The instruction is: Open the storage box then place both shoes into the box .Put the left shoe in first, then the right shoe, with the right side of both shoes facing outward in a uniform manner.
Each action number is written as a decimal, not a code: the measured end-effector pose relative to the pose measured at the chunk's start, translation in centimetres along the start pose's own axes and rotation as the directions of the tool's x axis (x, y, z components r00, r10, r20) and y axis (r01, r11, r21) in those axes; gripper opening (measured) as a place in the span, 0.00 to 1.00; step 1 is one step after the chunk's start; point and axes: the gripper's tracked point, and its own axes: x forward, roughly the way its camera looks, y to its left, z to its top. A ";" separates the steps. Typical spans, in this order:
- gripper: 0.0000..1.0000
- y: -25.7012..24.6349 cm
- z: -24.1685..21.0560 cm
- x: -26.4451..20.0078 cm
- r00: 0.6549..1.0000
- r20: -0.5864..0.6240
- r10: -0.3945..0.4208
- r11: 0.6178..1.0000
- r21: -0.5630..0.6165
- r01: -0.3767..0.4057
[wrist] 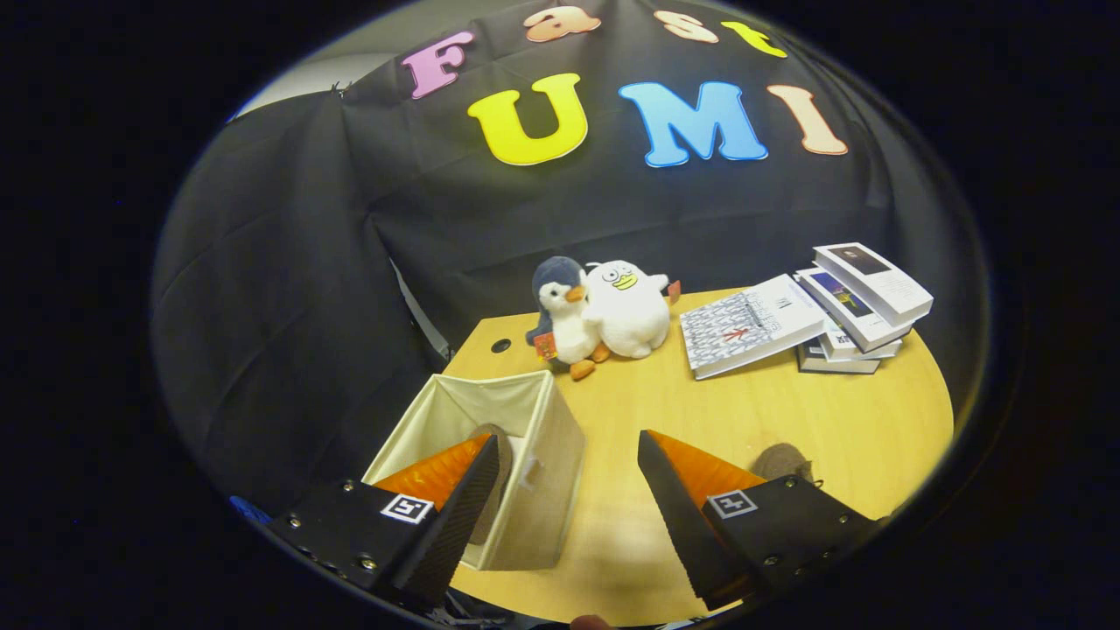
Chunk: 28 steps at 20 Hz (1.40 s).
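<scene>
Worktop (814,411): pale wood with a rounded far-right edge; a small dark grommet hole near its far-left corner; it carries everything named below.
Storage box (534,477): a cream fabric cube standing at the near-left edge of the worktop, its top already open; the inside is cream too, with a dark rounded shape low against one wall that cannot be made out; its right wall faces the bare middle of the worktop.
How the box will likely handle: judged light and soft-sided, the cloth walls giving under a push; it may slide or tip if nudged at the rim; the best hold looks to be the top edge of a wall, pinched thinly; a steadier choice is to leave it be and lower things straight in.
Books (862,302): a loose pile at the far-right edge, one patterned volume (748,328) leaning off it toward the middle; stiff and well apart from the box.
Soft toys: a white duck (632,311) and a grey-and-white penguin (564,319), touching each other at the far edge, beyond the box.
Tongs (569,459): wide apart and holding nothing; the left finger hangs over the box opening, the right over bare worktop; the box's right wall lies between them.
Brown patch (781,459): a small fuzzy shape just beyond the right finger; too little shows to name it.
</scene>
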 end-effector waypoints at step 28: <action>0.98 -23.8 -14.3 -2.4 0.942 -0.252 -0.221 0.975 -0.042 0.218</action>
